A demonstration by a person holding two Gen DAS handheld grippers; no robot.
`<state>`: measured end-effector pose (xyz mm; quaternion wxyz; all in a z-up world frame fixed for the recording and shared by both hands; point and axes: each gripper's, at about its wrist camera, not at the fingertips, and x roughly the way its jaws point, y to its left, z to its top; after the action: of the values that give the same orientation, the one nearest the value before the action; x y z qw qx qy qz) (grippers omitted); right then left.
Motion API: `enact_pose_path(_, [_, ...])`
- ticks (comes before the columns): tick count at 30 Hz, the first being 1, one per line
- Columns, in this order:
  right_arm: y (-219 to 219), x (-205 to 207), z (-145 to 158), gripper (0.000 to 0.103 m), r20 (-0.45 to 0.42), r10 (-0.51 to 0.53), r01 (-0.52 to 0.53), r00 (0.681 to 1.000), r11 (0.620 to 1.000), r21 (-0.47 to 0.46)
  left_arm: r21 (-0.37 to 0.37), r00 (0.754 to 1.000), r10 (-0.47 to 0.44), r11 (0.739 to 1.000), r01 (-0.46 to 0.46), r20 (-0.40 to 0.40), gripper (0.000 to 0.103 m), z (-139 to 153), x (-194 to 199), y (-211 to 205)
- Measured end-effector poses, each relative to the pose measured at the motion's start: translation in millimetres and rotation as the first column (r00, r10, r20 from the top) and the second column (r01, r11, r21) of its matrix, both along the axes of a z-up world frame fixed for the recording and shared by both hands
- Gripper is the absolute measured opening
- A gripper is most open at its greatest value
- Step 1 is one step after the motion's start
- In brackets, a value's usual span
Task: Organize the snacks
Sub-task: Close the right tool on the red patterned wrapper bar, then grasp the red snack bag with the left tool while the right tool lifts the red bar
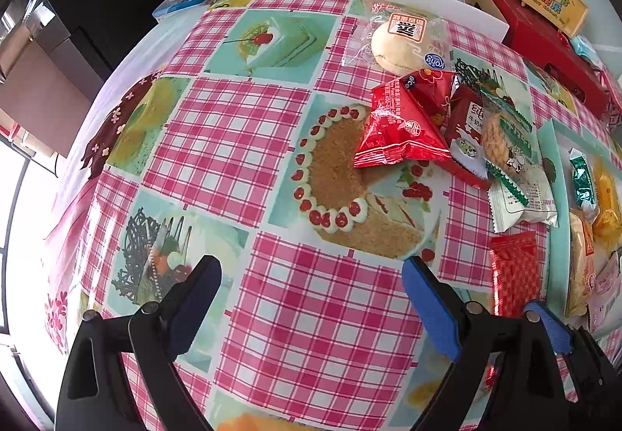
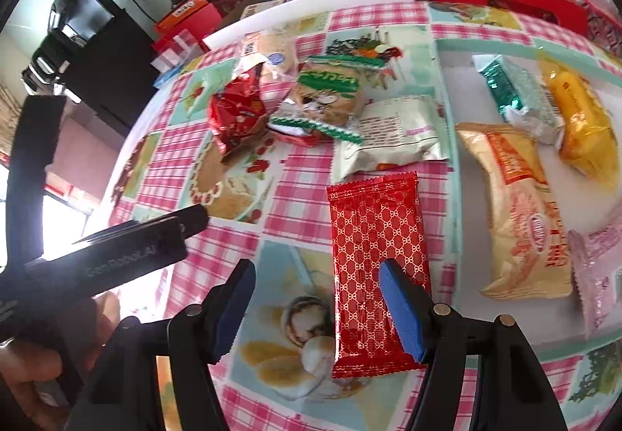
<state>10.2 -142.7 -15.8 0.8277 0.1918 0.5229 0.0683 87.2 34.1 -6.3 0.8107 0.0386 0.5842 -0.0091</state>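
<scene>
On the pink checked tablecloth (image 1: 272, 128), at the left, the left gripper (image 1: 311, 299) hangs with its blue pads spread wide over bare cloth — nothing sits between them. Further right lies a loose heap of snacks: a round bun in clear wrap (image 1: 404, 42), a shiny red packet (image 1: 392, 128) touching it below, and a green-edged biscuit pack (image 1: 505, 143) leaning across a small red box. Just right of these, the patterned red wafer packet (image 2: 377, 267) lies flat and lengthwise. The right gripper (image 2: 317, 310) stands above its near end, jaws partly apart; its right pad (image 2: 402, 310) overlaps the packet, its left pad is over bare cloth, and whether it touches I cannot tell. At the far right, a pale mint tray (image 2: 451, 166) holds a beige packet (image 2: 521, 213), a green foil one (image 2: 517, 96) and a yellow one (image 2: 583, 120).
</scene>
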Motion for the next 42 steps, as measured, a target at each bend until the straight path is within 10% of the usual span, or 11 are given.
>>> enact_pose_path(28, [15.1, 7.9, -12.4, 0.055, -0.054, 0.003, -0.019, 0.999, 0.954, -0.300, -0.015, 0.999, 0.041, 0.999, -0.041, 0.004, 0.094, -0.3, 2.1, 1.9])
enact_pose_path(42, [14.9, 8.2, -9.0, 0.047, -0.025, 0.009, -0.016, 1.000, 0.952, -0.305, -0.023, 0.998, 0.059, 0.998, -0.059, 0.009, 0.094, 0.6, 2.8, 2.4])
